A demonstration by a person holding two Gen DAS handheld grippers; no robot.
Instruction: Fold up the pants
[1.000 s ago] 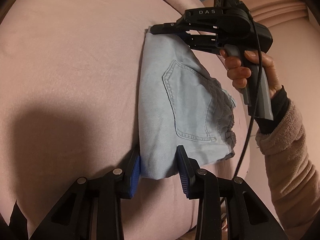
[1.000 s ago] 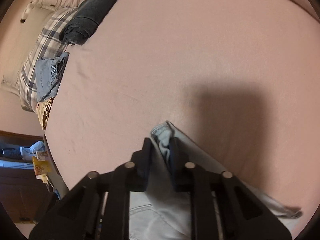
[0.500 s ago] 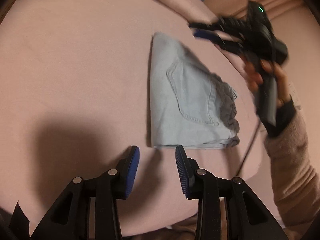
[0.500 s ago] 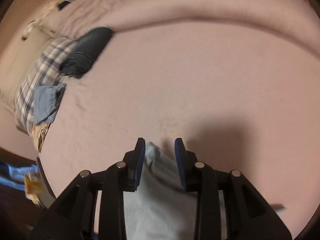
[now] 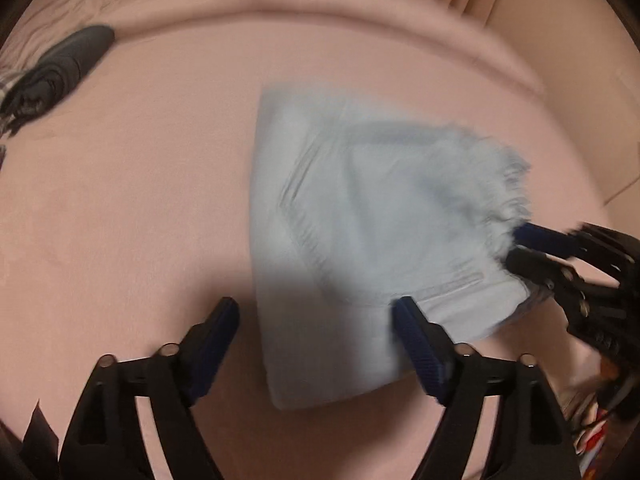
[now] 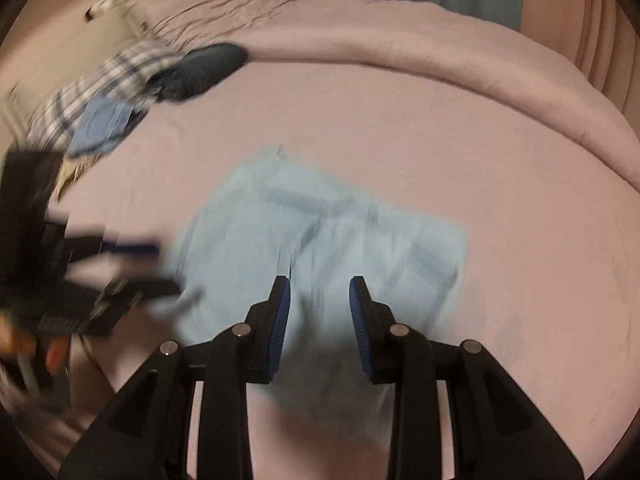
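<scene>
The folded light-blue denim pants (image 5: 360,224) lie flat on the pink bed, back pocket up and frayed hems at the right. They also show in the right wrist view (image 6: 328,240), blurred by motion. My left gripper (image 5: 316,328) is open and empty, its jaws spread wide over the near edge of the pants. My right gripper (image 6: 320,312) is open and empty just above the pants. It shows in the left wrist view (image 5: 520,246) at the frayed right edge.
A rolled dark garment (image 6: 200,68) lies at the far left of the bed, also in the left wrist view (image 5: 60,72). A plaid pillow (image 6: 96,88) with a folded blue cloth (image 6: 100,128) on it sits beside it. A bunched pink duvet (image 6: 400,32) runs along the back.
Both grippers let go of the pants and opened. The right gripper swung from the far corner round to the frayed side. The left gripper pulled back and opened wider.
</scene>
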